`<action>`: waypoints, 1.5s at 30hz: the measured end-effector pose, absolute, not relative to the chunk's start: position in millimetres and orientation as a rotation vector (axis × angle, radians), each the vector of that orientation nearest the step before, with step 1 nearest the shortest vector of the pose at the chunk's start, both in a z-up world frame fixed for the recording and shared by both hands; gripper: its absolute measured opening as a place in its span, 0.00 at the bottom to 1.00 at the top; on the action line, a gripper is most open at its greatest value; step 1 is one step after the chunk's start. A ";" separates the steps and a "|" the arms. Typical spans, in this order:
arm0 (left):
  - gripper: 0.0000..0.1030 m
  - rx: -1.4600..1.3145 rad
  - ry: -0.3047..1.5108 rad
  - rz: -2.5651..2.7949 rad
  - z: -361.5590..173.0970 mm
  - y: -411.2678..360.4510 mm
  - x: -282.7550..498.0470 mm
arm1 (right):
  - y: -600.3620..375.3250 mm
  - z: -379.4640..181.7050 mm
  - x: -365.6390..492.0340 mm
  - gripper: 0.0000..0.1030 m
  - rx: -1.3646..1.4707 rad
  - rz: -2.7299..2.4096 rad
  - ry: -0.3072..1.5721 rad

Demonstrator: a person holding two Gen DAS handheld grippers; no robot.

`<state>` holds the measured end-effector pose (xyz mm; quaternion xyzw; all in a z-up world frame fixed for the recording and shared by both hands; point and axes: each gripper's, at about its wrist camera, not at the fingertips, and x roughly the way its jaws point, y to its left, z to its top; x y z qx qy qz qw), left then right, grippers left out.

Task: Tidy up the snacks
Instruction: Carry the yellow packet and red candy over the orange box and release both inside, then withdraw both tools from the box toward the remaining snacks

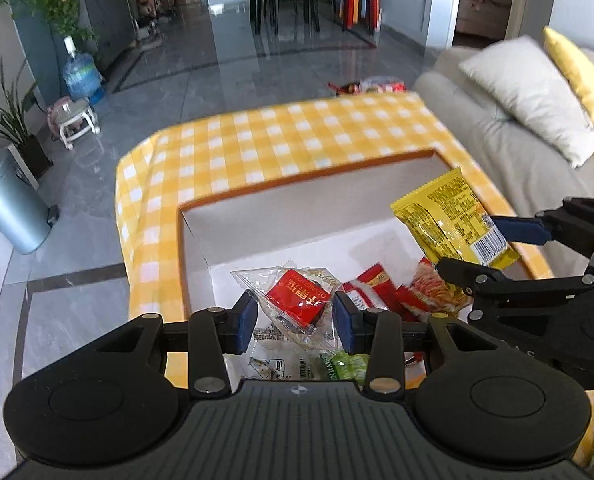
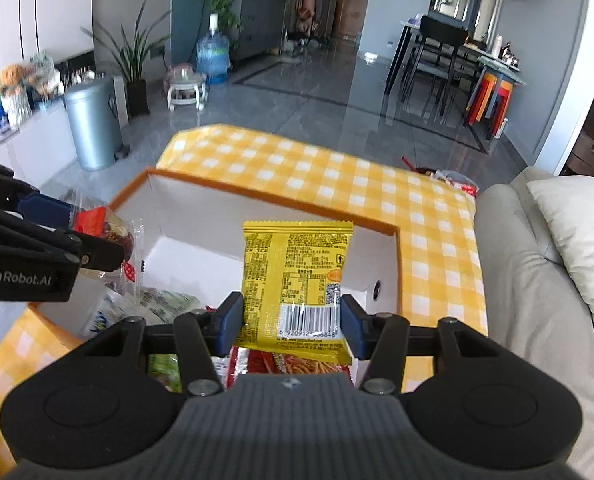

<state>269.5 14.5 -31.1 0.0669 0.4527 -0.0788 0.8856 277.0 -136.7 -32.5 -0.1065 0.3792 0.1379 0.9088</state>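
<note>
You are gripping a clear-wrapped red snack (image 1: pixel 297 306) in your left claw (image 1: pixel 295 318) and a yellow foil packet (image 2: pixel 297 280) in your right claw (image 2: pixel 291 322), both over the white orange-rimmed box (image 2: pixel 281 202); several packets are lying beneath, still unsorted.

- Floor (image 1: pixel 225 52): glossy grey tile with dark inlay border, reflecting daylight.
- Yellow-and-white checked cloth (image 1: pixel 297 140) covers the table.
- Beige sofa (image 1: pixel 509 148), just beside the table; white cushion (image 1: pixel 533 92) and yellow cushion (image 1: pixel 581 80) on it.
- Grey pedal bin (image 2: pixel 93 124) near a potted plant (image 2: pixel 133 60).
- Blue water jug (image 2: pixel 213 56) by a dark cabinet (image 2: pixel 257 12).
- Dining table with dark chairs (image 2: pixel 437 56); stacked red and orange stools (image 2: pixel 493 100) next to it.
</note>
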 end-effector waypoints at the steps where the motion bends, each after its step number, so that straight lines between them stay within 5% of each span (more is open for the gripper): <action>1: 0.44 0.138 0.954 -0.164 -35.8 15.0 273.2 | -134.6 -37.2 281.2 0.48 -0.228 0.286 0.794; 28: 0.47 0.171 1.156 -0.210 -95.8 1.3 318.5 | -111.6 -108.0 338.6 0.49 -0.368 0.286 0.997; 39: 0.67 0.224 1.064 -0.183 -61.3 0.0 300.6 | -116.0 -82.7 325.0 0.76 -0.373 0.259 0.966; 45: 0.68 0.202 0.978 -0.158 -32.2 5.7 278.1 | -124.2 -55.4 309.7 0.79 -0.342 0.241 0.913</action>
